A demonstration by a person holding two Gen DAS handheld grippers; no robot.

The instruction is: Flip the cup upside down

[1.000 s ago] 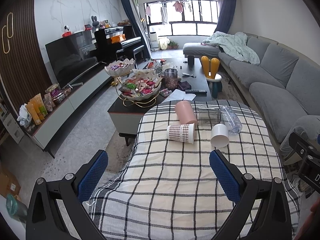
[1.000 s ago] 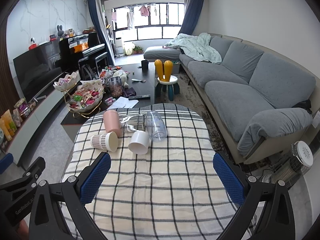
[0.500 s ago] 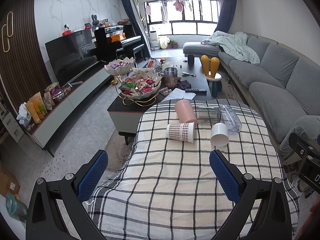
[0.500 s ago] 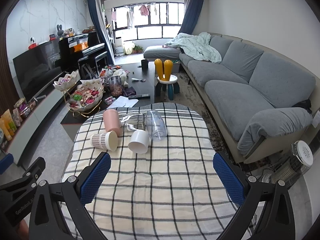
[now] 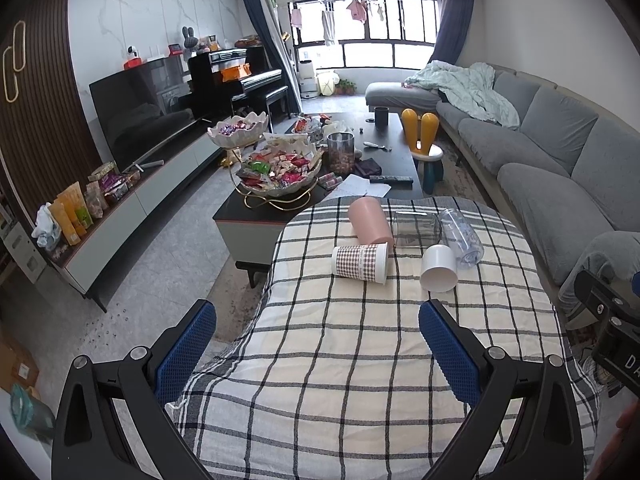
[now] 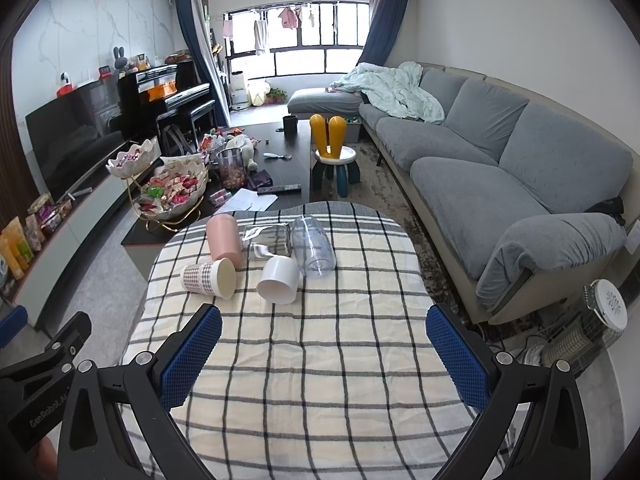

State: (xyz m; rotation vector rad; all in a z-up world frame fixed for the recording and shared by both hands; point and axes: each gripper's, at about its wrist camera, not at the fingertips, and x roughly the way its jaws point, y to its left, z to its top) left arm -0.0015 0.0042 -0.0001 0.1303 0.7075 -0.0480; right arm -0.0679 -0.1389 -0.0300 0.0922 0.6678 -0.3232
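**Five cups on their sides, both grippers wide and empty**

The left gripper (image 5: 316, 344) is held above the near part of the bench (image 5: 360, 380), which is draped in a cream cloth with dark check lines. Its blue-padded fingers (image 5: 186, 344) stand far apart with nothing between them. The right gripper (image 6: 324, 348) is held likewise over the near half of the bench (image 6: 320, 380), its blue pads (image 6: 456, 356) spread wide and holding nothing. Part of the right gripper's black body shows at the right edge of the left wrist view, and part of the left gripper's body shows at the lower left of the right wrist view.

All the cups lie tipped over in a cluster at the far end of the bench, well apart from both grippers. A brown-and-white houndstooth paper cup (image 5: 360, 263) (image 6: 208, 278) lies on its side at the left of the group, mouth facing right. Just behind it, and touching it, lies a pink plastic tumbler (image 5: 370, 222) (image 6: 225, 238). A plain white cup (image 5: 439, 269) (image 6: 279, 280) lies with its open mouth toward the cameras. Beside it on the right lies a clear plastic cup (image 5: 460, 238) (image 6: 313, 247), its base toward the cameras. Between the pink tumbler and the clear cup lies a smoky transparent glass (image 5: 416, 230) (image 6: 268, 240).

Beyond the bench stands a dark coffee table (image 5: 394, 136) bearing a white bowl of wrapped sweets (image 5: 280, 172), and a grey sofa (image 6: 500, 176) runs along the right wall.
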